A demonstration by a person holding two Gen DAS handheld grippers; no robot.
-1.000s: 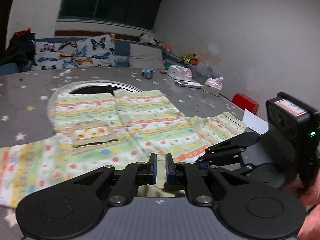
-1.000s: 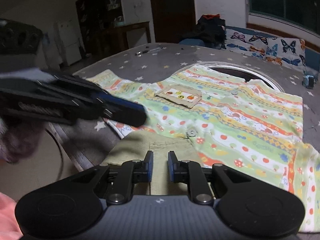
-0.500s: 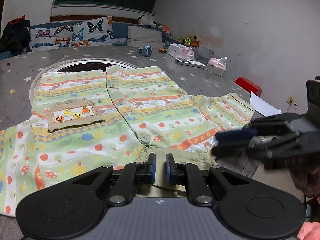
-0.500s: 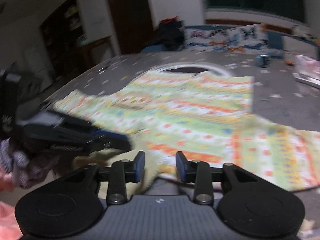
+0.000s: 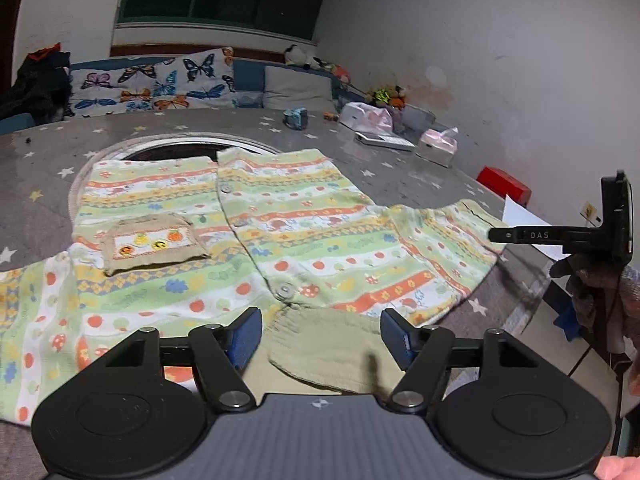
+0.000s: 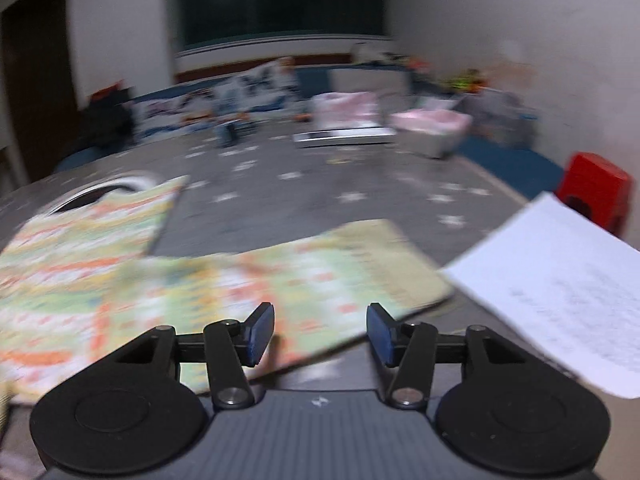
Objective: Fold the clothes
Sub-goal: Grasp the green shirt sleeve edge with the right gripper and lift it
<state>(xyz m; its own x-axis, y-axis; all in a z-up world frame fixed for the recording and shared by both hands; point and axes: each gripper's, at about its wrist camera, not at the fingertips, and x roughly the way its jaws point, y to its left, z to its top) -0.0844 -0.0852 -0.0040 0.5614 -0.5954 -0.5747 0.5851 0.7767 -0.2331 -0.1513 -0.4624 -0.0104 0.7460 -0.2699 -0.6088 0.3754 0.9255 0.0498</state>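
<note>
Both grippers were pinching the ribbed collar (image 5: 328, 344) a second ago. Now the jaws of the left gripper (image 5: 321, 338) are opening wide, and the collar is lying loose between them – the cardigan (image 5: 256, 240) is released. The right gripper (image 6: 320, 332) is swinging away to the right sleeve (image 6: 320, 268), its jaws also opening with nothing pressed. The spreading seems done – sleeve folding probably comes next. The striped, buttoned cardigan is lying flat, front up, on the grey starry table (image 5: 380, 168).

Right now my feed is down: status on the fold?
Both tools opening, nothing gripped. Cardigan flat, unfolded. Paper sheet beside right sleeve.
</note>
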